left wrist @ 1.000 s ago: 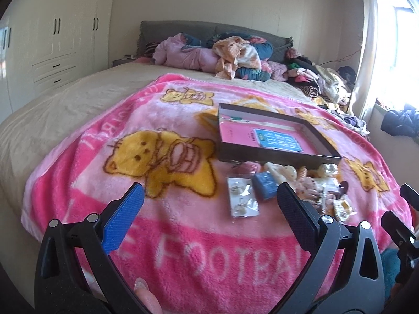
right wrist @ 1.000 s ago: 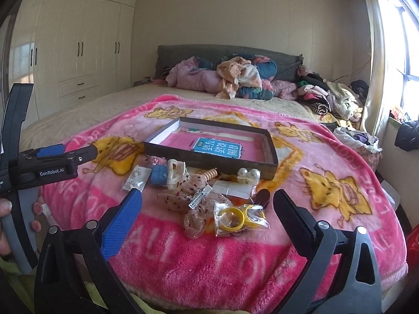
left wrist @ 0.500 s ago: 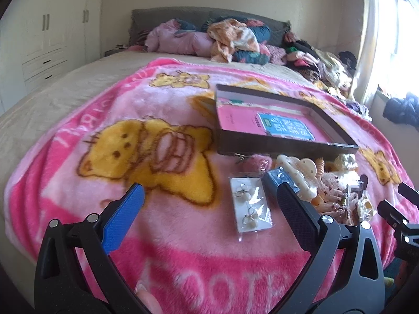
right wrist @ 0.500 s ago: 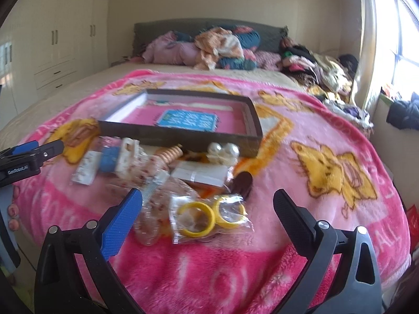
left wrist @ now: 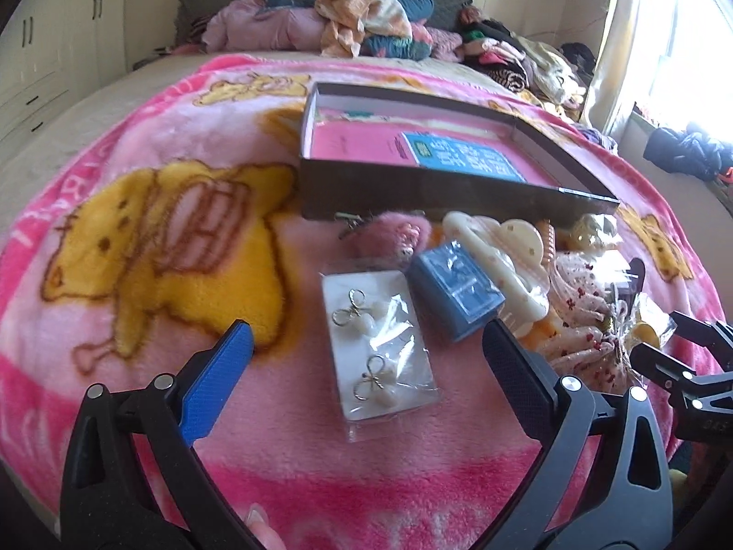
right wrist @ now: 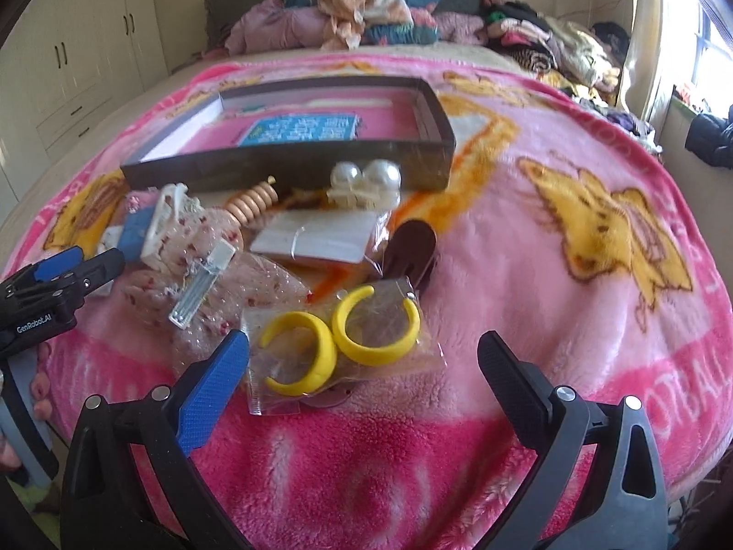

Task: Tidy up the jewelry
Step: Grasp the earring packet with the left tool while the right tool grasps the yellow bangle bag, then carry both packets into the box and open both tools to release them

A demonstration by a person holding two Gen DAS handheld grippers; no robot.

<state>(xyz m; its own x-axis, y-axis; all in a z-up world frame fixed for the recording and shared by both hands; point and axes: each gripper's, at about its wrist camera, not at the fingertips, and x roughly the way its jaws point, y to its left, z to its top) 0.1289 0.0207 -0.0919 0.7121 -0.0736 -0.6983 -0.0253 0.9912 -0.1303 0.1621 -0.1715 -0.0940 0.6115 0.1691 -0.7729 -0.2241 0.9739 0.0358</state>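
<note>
On the pink blanket (left wrist: 137, 238), the left gripper (left wrist: 366, 353) hangs with its jaws spread wide and empty, framing a clear packet of bow earrings (left wrist: 380, 348) at twelve o'clock, with a small blue box (left wrist: 453, 293) and a cream hair claw (left wrist: 499, 256) at one o'clock and the dark shallow box (left wrist: 440, 183) beyond. Only the right wrist view shows the packet of yellow hoop earrings (right wrist: 339, 343) lying between the equally wide, empty jaws of the right gripper (right wrist: 364, 357). It alone also shows the pearl clip (right wrist: 366, 183) touching the dark shallow box's (right wrist: 293, 169) front wall at twelve o'clock, and a brown clip (right wrist: 412, 252) just beyond the hoops.
</note>
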